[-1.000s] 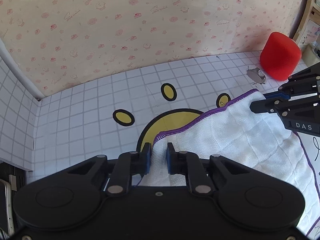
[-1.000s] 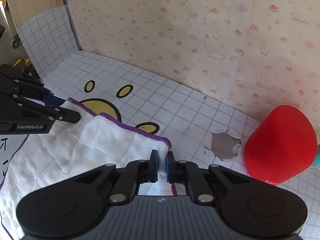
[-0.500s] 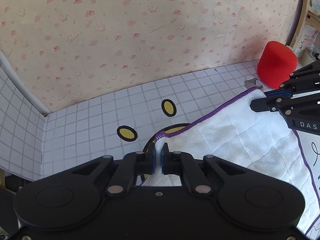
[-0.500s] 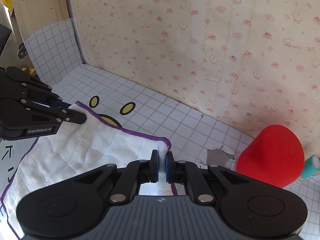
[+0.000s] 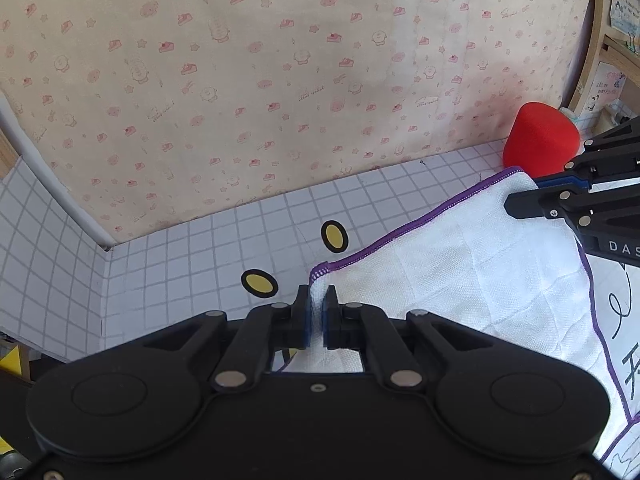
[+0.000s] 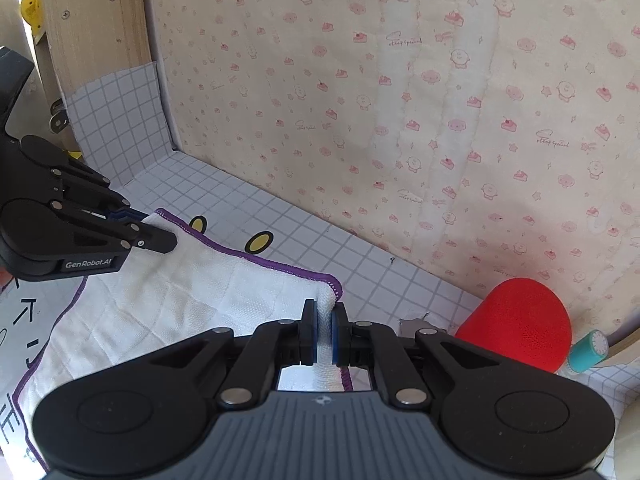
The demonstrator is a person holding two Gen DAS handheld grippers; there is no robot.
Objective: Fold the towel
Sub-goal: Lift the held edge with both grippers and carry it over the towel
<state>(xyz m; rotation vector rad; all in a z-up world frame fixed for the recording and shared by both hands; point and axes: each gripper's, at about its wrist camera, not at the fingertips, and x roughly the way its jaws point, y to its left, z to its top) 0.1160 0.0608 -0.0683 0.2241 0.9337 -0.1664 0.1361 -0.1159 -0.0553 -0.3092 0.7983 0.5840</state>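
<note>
A white towel (image 5: 472,268) with purple stitched edging hangs between both grippers above the checked mat. My left gripper (image 5: 319,294) is shut on the towel's far left corner, and white cloth shows between its blue pads. In the right wrist view the towel (image 6: 188,292) stretches leftward from my right gripper (image 6: 324,308), which is shut on the far right corner. Each gripper shows in the other's view: the right gripper (image 5: 520,196) on its corner at the right edge, the left gripper (image 6: 158,236) at the left. The towel's near part is hidden below the gripper bodies.
A red dome-shaped object (image 6: 516,320) stands by the patterned back wall (image 5: 280,80), right of the towel, with a teal cylinder (image 6: 588,350) beside it. The checked mat (image 5: 200,248) bears yellow ovals and has a torn patch (image 6: 414,324). A wooden post (image 6: 92,16) rises at left.
Both grippers have risen with the towel's far edge, lifting it off the mat and covering the yellow face print. The left jaws closed tighter on the corner.
</note>
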